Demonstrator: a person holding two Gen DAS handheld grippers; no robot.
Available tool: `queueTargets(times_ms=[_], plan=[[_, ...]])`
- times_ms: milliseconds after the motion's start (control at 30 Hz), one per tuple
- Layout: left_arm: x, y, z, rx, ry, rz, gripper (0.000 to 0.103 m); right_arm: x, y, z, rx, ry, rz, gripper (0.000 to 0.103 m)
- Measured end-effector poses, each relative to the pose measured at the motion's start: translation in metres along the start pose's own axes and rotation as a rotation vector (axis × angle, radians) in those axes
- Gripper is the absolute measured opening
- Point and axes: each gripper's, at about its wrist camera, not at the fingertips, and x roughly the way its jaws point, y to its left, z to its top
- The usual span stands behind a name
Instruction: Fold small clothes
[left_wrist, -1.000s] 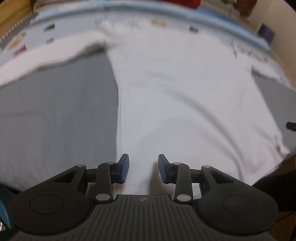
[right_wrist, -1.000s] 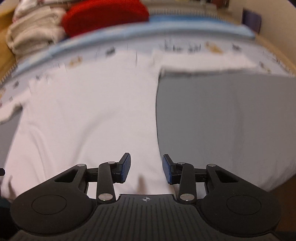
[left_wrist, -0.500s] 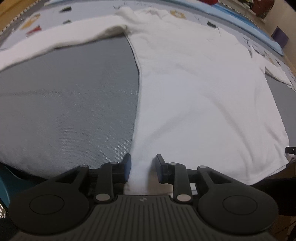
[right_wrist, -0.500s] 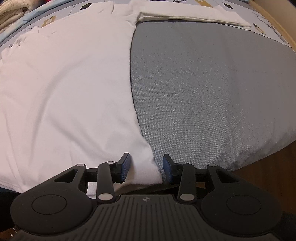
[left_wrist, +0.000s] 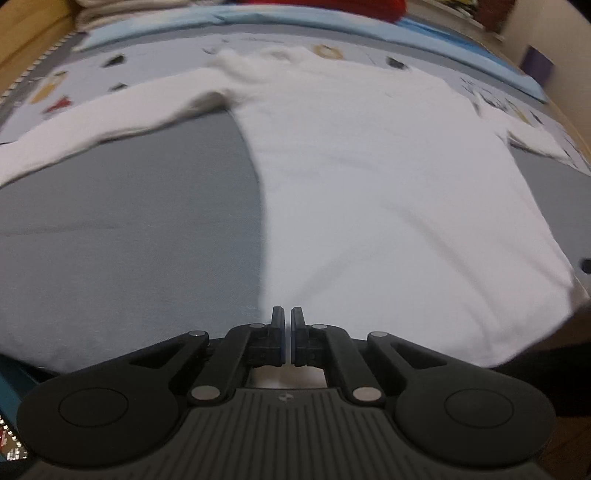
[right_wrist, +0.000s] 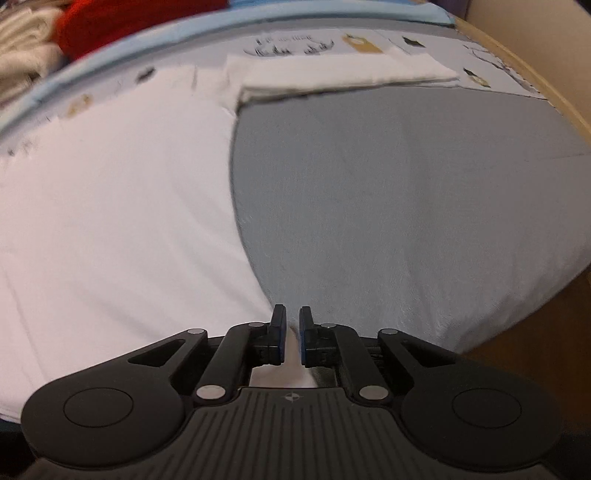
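The soft, limp white shirt (left_wrist: 388, 192) lay flat on the grey bed (right_wrist: 406, 203), the left gripper (left_wrist: 287, 325) pinching its hem corner and the right gripper (right_wrist: 291, 325) closing on the opposite corner, sensible holds.

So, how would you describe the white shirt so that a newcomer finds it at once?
On the grey mat, the white shirt lies flat with long sleeves spread sideways. Unlike the folded clothes stacked behind, it is unfolded, and both grippers pinch its near hem.
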Motion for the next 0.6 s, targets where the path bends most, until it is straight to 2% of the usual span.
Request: queueTargets(times_ms=[33, 100, 133, 200, 267, 300, 333, 367, 600], plan=[[0.006, -0.001, -0.002, -0.001, 0.034, 0.003, 0.003, 0.007, 0.000, -0.004, -0.008, 0.030, 0.000, 0.020], [0.020, 0.002, -0.004, -0.014, 0.110, 0.061, 0.002, 0.021, 0.002, -0.011, -0.042, 0.120, -0.041, 0.020], [0.022, 0.005, -0.004, -0.030, 0.122, 0.063, 0.002, 0.027, 0.001, -0.013, -0.052, 0.131, -0.060, 0.020], [0.018, 0.008, -0.001, -0.065, 0.103, 0.035, 0.004, 0.026, -0.001, -0.012, -0.043, 0.124, -0.049, 0.020], [0.016, 0.007, 0.000, -0.071, 0.090, 0.037, 0.006, 0.028, -0.002, -0.012, -0.033, 0.127, -0.041, 0.020], [0.016, 0.006, -0.002, -0.074, 0.096, 0.038, 0.006, 0.028, -0.002, -0.013, -0.038, 0.130, -0.038, 0.018], [0.018, 0.006, -0.002, -0.076, 0.108, 0.037, 0.006, 0.030, -0.003, -0.009, -0.047, 0.129, -0.036, 0.010], [0.019, 0.005, -0.001, -0.076, 0.115, 0.035, 0.006, 0.029, -0.004, -0.008, -0.056, 0.126, -0.033, 0.006], [0.009, 0.011, -0.002, -0.083, 0.051, 0.044, 0.006, 0.020, -0.006, -0.004, -0.041, 0.119, -0.034, 0.006]])
